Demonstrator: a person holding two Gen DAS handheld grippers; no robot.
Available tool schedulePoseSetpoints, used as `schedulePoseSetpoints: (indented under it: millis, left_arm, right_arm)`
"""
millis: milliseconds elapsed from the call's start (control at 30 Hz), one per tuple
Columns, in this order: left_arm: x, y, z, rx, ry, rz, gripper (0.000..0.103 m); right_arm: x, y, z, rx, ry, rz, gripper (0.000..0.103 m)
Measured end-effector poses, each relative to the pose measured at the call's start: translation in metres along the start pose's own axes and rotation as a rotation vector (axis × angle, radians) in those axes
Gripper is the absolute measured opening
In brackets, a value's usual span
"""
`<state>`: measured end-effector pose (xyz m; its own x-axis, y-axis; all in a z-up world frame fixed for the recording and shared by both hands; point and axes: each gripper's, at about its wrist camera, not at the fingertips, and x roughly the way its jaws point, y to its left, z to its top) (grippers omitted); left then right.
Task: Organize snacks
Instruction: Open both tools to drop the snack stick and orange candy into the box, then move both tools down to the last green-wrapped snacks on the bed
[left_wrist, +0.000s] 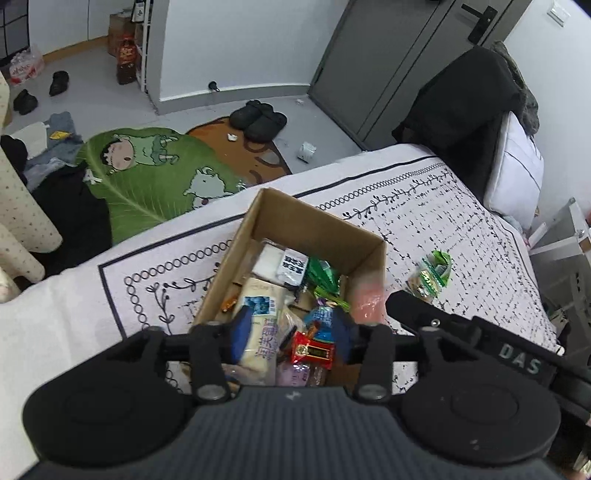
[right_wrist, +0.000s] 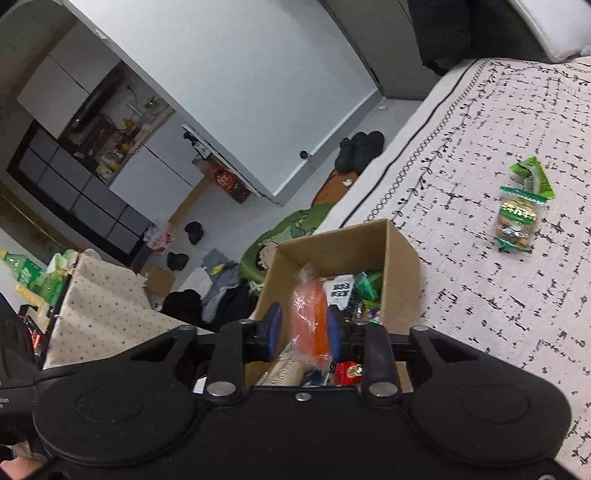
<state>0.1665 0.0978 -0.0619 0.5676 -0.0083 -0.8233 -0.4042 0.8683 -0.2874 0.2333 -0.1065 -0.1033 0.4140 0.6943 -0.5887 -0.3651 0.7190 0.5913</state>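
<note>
An open cardboard box (left_wrist: 325, 225) sits on the patterned bed cover and holds several snack packs, among them a long cream pack (left_wrist: 260, 325) and a red pack (left_wrist: 312, 352). My left gripper (left_wrist: 291, 332) is open and empty just above the box's near end. My right gripper (right_wrist: 304, 326) is shut on an orange snack in clear wrap (right_wrist: 310, 325) and holds it over the box (right_wrist: 369, 243). The orange snack shows blurred in the left wrist view (left_wrist: 369, 299). Green snack packs (right_wrist: 519, 214) lie loose on the bed to the right of the box; they also show in the left wrist view (left_wrist: 432, 273).
The bed cover (left_wrist: 461, 229) spreads right of the box. A black jacket (left_wrist: 461, 110) and pillow lie at the bed's far end. On the floor are a green cartoon rug (left_wrist: 155, 173), black slippers (left_wrist: 258, 118) and clothes. A spotted cloth (right_wrist: 99, 306) is at left.
</note>
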Motion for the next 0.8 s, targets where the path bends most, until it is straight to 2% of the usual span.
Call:
schedulePoseSetpoints:
  millis: [67,133,233,533,800]
  left_arm:
    - [-0.003,-0.002,0.001,0.01,-0.019,0.021,0.066]
    - [-0.004,-0.006,0.001,0.019,-0.037,0.039,0.077]
    - [-0.003,-0.012,0.001,0.027,-0.047,0.058,0.083]
    - [0.007,-0.038,0.005,0.049,-0.071,0.054,0.083]
    - [0.027,-0.082,0.011,0.092,-0.065,0.012,0.083]
  right_arm:
    - [-0.005,-0.001,0.001,-0.001,-0.012,0.001,0.053]
    - [-0.009,-0.004,0.002,0.005,-0.016,-0.009,0.053]
    - [-0.017,-0.015,0.005,0.024,-0.03,-0.037,0.053]
    - [-0.045,-0.071,0.021,0.134,-0.113,-0.085,0.054]
    - [-0.063,-0.115,0.034,0.229,-0.171,-0.107,0.054]
